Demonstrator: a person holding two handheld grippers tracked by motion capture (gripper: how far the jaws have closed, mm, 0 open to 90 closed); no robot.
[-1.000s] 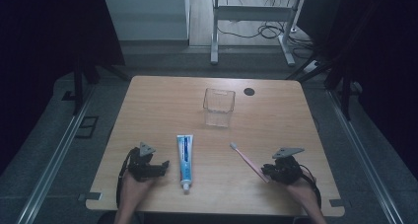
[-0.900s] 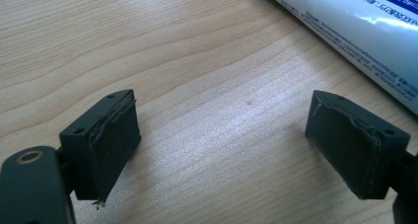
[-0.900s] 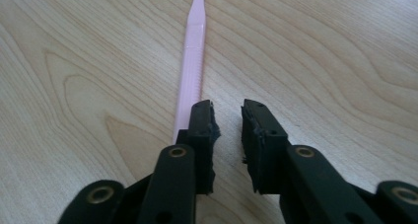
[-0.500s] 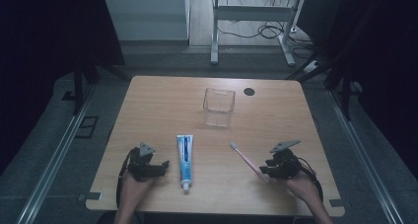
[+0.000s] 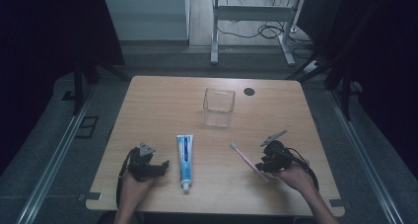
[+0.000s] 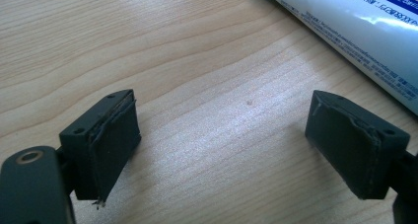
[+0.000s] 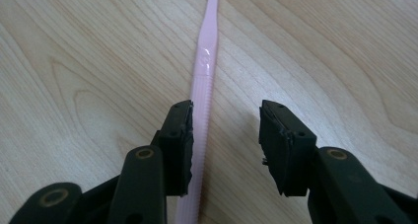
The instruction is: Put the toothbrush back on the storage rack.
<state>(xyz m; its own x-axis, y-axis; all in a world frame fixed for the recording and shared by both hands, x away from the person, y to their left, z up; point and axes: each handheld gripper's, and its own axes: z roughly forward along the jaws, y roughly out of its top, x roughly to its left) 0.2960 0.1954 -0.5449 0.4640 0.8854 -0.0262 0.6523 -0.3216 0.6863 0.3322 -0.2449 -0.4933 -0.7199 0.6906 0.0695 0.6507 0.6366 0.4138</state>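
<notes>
Toothbrush [image 7: 203,86] handle lies between the parted jaws of the right gripper [image 7: 226,135], its head cut off above. Left gripper [image 6: 222,150] gapes empty over the table [image 6: 197,46]; toothpaste tube [image 6: 355,31] partly out of frame.

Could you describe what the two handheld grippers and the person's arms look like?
Both grippers are black. The left gripper has two blocky jaws faced with dark, slightly frayed pads, a brass-coloured rivet at the joint, a grey three-cornered plate on top and a black cable looping back. The right gripper matches it: rivets, grey plate, black cable. The forearms are bare, with no sleeves showing.
</notes>
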